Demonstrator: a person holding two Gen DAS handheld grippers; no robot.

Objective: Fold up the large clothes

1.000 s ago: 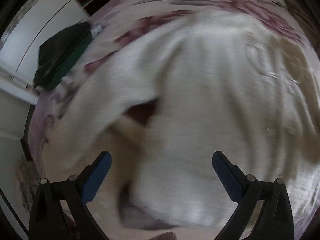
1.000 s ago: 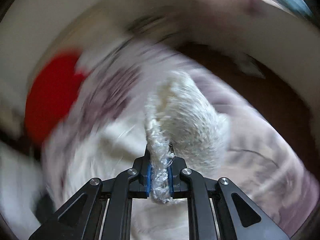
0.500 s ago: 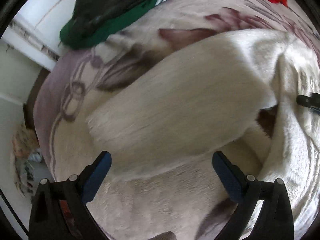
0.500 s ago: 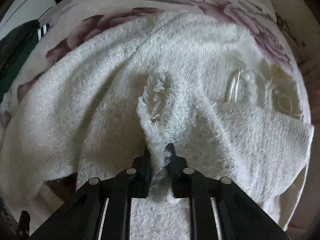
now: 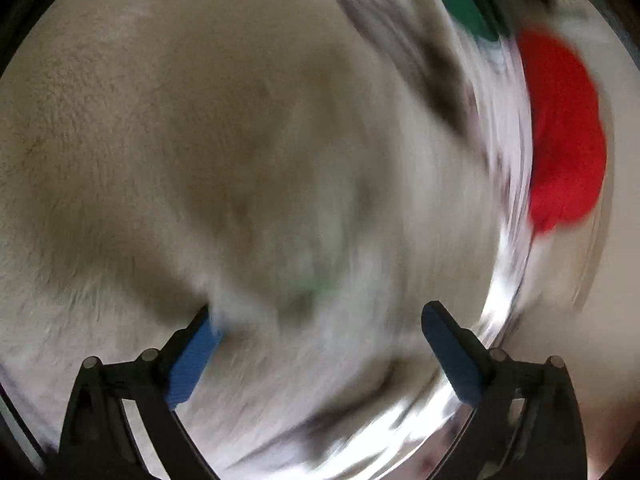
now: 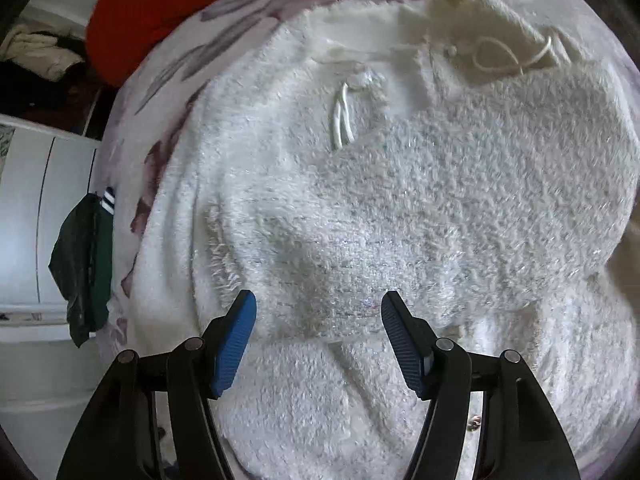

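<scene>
Fluffy white garment [image 6: 420, 200] lies flat; no readable label shows.

A red cloth [image 6: 160, 8] and a dark green garment [image 6: 86, 268] lie on the floral bedspread [image 6: 248, 4]

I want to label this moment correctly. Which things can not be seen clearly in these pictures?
- Left wrist view: motion blur smears the white fleece garment; its folds cannot be read.
- Right wrist view: the garment's near edge is hidden behind the right gripper.
- The green garment is too small to identify.
</scene>
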